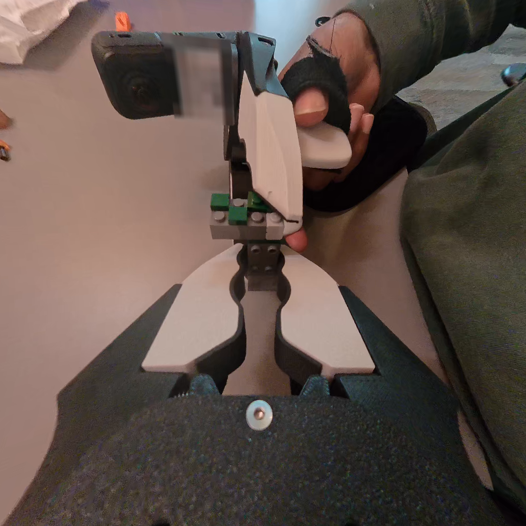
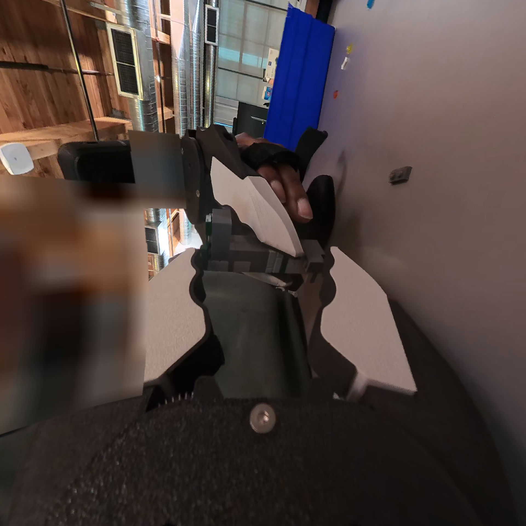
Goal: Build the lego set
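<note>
The left gripper (image 1: pixel 261 250) clamps the grey-and-green brick assembly (image 1: pixel 247 220) aloft above the pale worktop (image 1: pixel 85 256), presumably steadying it, while the right gripper (image 2: pixel 263 256) stands released around it.

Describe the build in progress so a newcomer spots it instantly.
In the left wrist view, follow the left gripper up to its tips. Clamped there is the lego assembly: a grey studded block topped with dark green pieces, on a darker grey stem. It alone is stacked; the orange piece lies loose far behind.
</note>
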Motion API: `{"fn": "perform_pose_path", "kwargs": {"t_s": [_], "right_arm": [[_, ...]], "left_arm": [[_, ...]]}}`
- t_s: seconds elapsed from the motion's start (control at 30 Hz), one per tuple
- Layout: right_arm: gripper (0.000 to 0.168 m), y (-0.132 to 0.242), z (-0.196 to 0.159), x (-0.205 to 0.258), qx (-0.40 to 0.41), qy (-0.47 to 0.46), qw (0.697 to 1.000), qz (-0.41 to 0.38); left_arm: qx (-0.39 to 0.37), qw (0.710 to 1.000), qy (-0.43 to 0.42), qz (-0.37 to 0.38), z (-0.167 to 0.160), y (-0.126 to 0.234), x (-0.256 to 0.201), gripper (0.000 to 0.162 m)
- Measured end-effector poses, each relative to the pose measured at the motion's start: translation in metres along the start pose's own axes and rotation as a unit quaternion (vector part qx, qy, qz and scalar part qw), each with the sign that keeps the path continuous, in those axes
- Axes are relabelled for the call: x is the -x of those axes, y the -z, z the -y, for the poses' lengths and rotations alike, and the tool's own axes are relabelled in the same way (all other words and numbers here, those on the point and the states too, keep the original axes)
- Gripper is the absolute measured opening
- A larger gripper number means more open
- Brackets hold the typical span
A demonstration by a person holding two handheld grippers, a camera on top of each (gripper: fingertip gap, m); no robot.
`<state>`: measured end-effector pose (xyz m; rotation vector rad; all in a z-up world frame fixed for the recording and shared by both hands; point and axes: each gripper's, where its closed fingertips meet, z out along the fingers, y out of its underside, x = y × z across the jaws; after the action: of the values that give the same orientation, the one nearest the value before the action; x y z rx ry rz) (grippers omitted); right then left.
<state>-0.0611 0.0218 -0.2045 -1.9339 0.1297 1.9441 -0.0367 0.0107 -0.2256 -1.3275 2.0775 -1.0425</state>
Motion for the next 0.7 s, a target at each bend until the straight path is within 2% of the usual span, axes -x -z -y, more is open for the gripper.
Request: {"fn": "perform_pose_path", "kwargs": {"t_s": [0.3,0.7], "right_arm": [[0.081,-0.001,-0.001,0.010,-0.006,0.038,0.999,0.018],[0.084,-0.001,0.004,0.014,-0.024,0.025,0.999,0.028]], "left_arm": [[-0.028,0.999,-0.031,0.034,0.008,0.005,-0.001,0.017],[-0.043,0.998,-0.028,0.039,0.011,0.008,0.002,0.017]]}}
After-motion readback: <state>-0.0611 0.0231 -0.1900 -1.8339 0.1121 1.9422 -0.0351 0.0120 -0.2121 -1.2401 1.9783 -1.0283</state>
